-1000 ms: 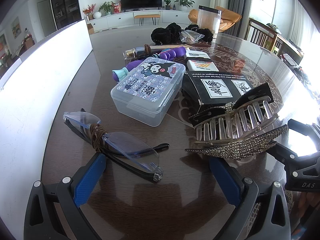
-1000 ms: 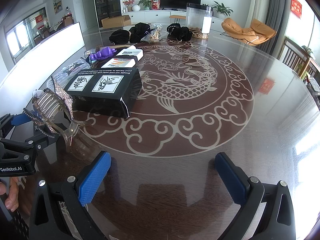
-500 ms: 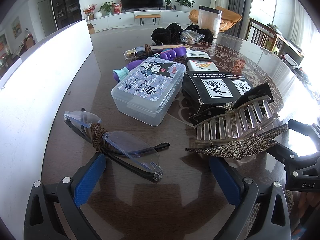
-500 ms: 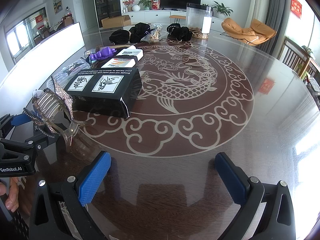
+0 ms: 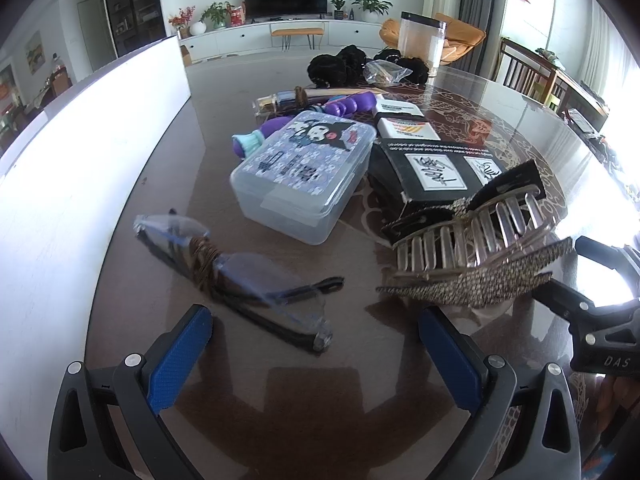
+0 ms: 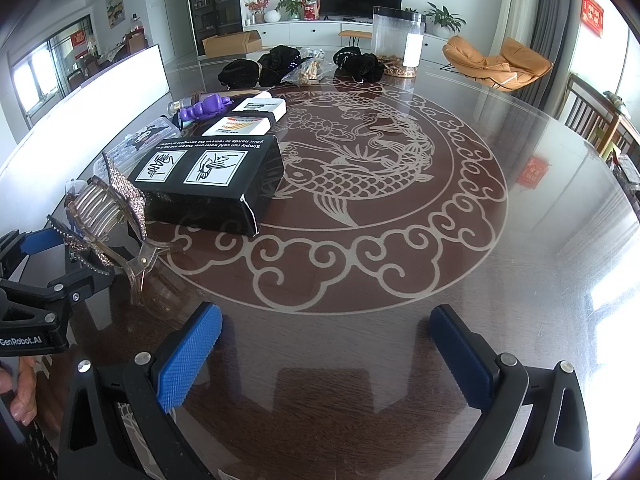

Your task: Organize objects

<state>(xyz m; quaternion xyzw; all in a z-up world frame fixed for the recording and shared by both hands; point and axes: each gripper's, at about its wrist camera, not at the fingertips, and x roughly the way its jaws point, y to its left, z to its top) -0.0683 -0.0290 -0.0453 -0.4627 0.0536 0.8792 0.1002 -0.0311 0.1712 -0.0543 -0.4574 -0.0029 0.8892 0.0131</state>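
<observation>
Sorting looks barely begun: both the left gripper [image 5: 314,354] and right gripper [image 6: 326,354] hang spread and empty; glasses [image 5: 236,276] and rhinestone hair claw [image 5: 476,256] lie loose just beside the closed cartoon box [image 5: 304,178]

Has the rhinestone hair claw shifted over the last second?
No. The hair claw lies at the same spot against the black box, with both grippers open and apart from it.
</observation>
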